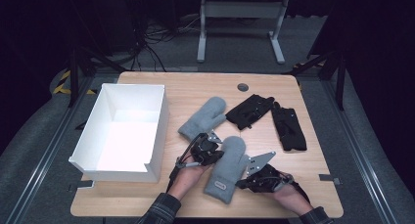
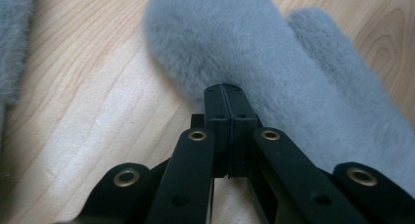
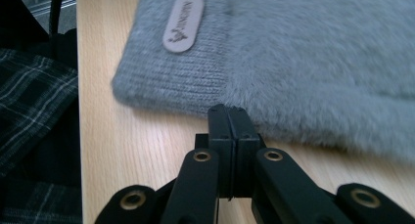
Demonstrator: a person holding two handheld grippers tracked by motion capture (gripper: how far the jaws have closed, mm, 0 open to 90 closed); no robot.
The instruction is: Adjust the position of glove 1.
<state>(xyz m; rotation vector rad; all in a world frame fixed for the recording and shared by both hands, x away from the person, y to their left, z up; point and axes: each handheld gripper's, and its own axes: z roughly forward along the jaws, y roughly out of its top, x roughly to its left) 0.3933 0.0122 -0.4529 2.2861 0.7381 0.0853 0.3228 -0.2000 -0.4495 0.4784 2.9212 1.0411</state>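
Lab, dark curtains (image 1: 377,48), floor cables (image 1: 147,43)

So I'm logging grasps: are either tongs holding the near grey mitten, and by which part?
Both tongs are shut at the near grey mitten: the left tongs at its side edge, the right tongs at its cuff-side edge. Whether either pinches fabric cannot be told.

Bare table (image 1: 274,84) beyond white box (image 1: 156,136)

The near grey mitten (image 1: 229,165) is fluffy, matt fleece with a ribbed knit cuff and a smooth rubbery label (image 3: 182,23). The table (image 1: 313,150) beneath is pale wood with a visible grain and soft sheen. At nine o'clock from the mitten, the white box (image 1: 157,131) looks like smooth, matt card.
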